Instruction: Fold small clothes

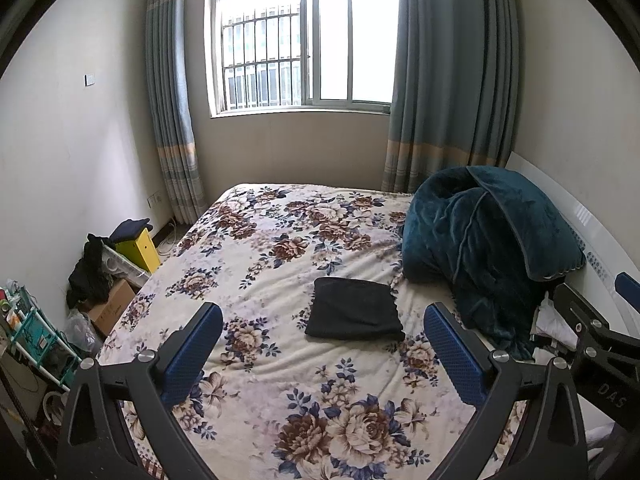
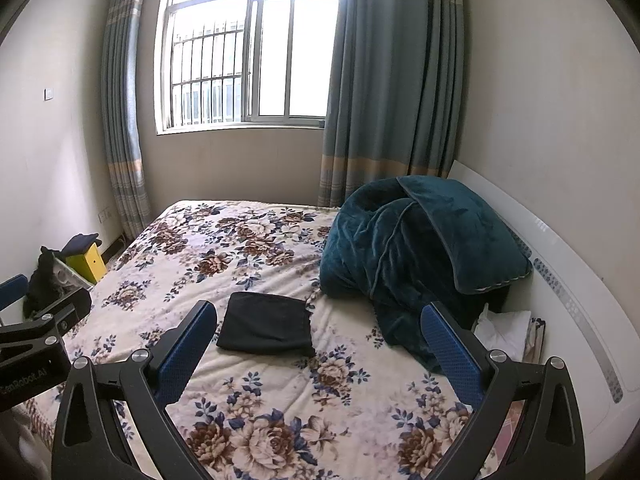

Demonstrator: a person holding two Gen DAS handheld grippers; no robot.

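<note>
Two claws apart, empty, above the bed's near edge.
Left claw [image 1: 320, 344] and right claw [image 2: 316, 344] hover short of the folded black cloth [image 1: 354, 309] mid-bed [image 1: 256, 240], beside the blanket [image 1: 480, 248]; a one-sided pinch could undo its fold.

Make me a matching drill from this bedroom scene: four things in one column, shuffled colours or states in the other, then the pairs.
Things:
1. folded garment
2. blanket
3. box on the floor
4. left tool

Colours or states:
A. yellow
B. open, holding nothing
C. teal, heaped by the headboard
D. black, lying flat on the floral bedspread

Pairs: 1-D, 2-C, 3-A, 4-B
</note>
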